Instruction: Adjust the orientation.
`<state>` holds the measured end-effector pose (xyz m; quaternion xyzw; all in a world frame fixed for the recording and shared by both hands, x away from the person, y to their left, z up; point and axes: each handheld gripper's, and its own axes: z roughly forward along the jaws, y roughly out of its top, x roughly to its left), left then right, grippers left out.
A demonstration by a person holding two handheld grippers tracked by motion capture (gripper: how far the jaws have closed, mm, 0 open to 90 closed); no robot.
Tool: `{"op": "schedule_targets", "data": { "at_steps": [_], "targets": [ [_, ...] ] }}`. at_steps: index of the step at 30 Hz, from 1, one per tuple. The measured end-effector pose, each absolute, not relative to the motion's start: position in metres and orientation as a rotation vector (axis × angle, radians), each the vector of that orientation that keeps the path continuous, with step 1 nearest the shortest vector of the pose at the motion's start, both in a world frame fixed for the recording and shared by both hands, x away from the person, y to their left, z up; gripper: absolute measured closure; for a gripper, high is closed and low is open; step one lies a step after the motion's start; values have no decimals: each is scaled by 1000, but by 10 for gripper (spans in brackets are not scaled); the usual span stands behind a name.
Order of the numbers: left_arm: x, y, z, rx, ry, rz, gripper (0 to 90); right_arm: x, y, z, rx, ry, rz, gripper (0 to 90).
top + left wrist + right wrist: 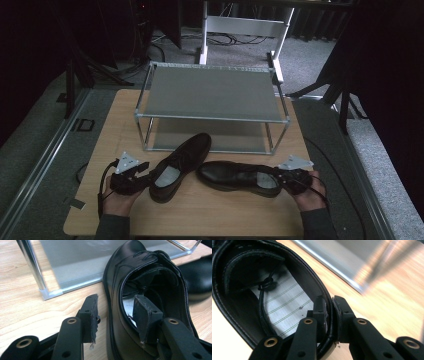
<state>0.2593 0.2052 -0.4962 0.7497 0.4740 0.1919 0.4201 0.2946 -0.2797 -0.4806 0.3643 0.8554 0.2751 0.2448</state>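
Glossy black leather shoes (235,177) on a matt wood-grain table (210,210); shiny metal rack (212,117).

Table: I see a wooden table (200,210) with a two-shelf metal rack (210,92) at its far side.
Left shoe: my left gripper (142,178) sits at the heel of a black shoe (187,155), toe pointing at the rack.
Right shoe: my right gripper (281,181) is at the heel of the other shoe (225,175), lying crosswise.
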Motion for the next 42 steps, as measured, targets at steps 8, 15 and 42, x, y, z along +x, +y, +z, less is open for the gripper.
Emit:
{"op": "schedule_targets", "data": {
  "at_steps": [8, 15, 42],
  "targets": [
    [259, 204, -497, 1890, 1181, 474, 554, 277, -311, -484, 1196, 2203, 731, 805],
    [257, 207, -496, 1887, 1177, 472, 547, 265, -310, -482, 1238, 2156, 695, 762],
    [318, 207, -533, 2016, 1052, 325, 758, 271, -317, -478, 1298, 2161, 791, 708]
  ]
}}
